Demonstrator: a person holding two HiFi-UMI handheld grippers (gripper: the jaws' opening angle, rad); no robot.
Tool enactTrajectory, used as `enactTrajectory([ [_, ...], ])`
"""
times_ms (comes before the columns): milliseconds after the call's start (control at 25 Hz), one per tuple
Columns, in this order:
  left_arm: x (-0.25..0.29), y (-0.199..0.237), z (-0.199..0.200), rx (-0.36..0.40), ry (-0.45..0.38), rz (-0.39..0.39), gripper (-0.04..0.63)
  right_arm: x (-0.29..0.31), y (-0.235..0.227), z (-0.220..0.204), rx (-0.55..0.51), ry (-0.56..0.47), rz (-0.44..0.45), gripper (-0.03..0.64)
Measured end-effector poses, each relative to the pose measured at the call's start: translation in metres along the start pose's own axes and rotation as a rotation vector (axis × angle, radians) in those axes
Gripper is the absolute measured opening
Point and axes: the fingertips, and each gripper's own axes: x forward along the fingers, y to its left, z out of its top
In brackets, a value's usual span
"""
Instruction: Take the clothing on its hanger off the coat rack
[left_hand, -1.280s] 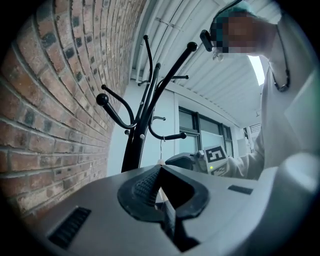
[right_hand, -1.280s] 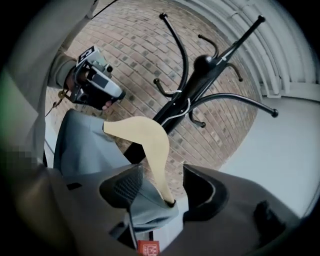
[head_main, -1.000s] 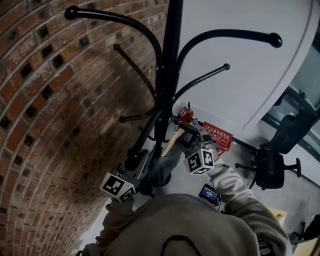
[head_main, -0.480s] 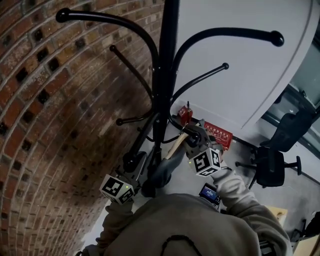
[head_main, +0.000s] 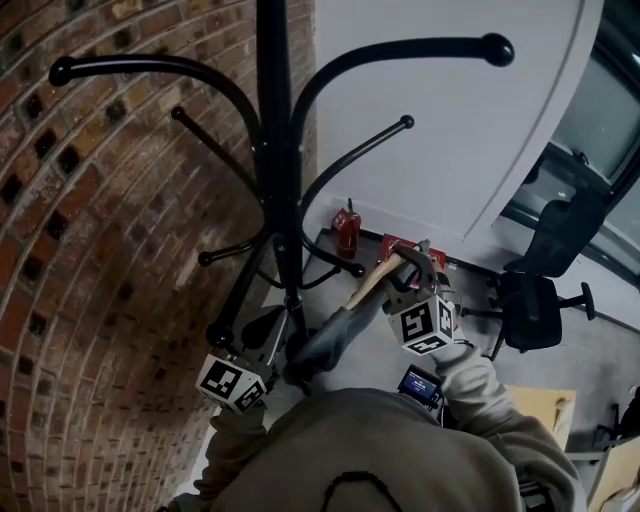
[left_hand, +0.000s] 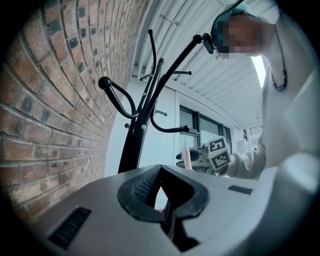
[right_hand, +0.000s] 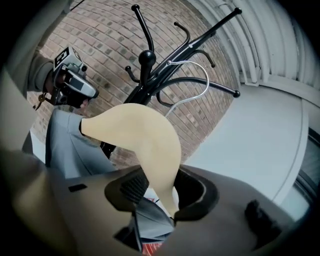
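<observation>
Beside the coat rack (head_main: 275, 150) pole, low by its bottom hooks, hangs the grey clothing (head_main: 335, 338) on its wooden hanger (head_main: 372, 285). Hanger's wire hook (right_hand: 196, 75) sits close to the rack's arms; can't tell if it touches. Right gripper (head_main: 400, 275) is clamped on the hanger's shoulder w/ cloth bunched under the jaws. Left gripper (head_main: 280, 350) is at the garment's lower end, nearer the pole. Its jaws are all but together, only a sliver of light btwn, nothing seen in them. Brick wall (head_main: 90, 250) curves round one side of the rack, white wall (head_main: 440, 150) the other. Red canister (head_main: 346, 228) is on the floor just past the rack's base. Office chair (head_main: 530, 300) stands well apart.
</observation>
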Motion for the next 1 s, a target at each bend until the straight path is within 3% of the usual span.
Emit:
enactTrajectory([
  [280, 0.019, -0.01, -0.014, -0.029, 0.026, -0.05, 0.003, -0.021, 0.005, -0.046, 0.04, 0.098, -0.026, 0.155],
  [560, 0.028, -0.007, -0.025, -0.086, 0.036, -0.063, 0.003, -0.032, 0.004, -0.065, 0.059, 0.133, -0.056, 0.155],
  [1000, 0.026, -0.005, -0.022, -0.055, 0.038, -0.056, 0.003, -0.032, 0.007, -0.069, 0.096, 0.136, -0.054, 0.155],
])
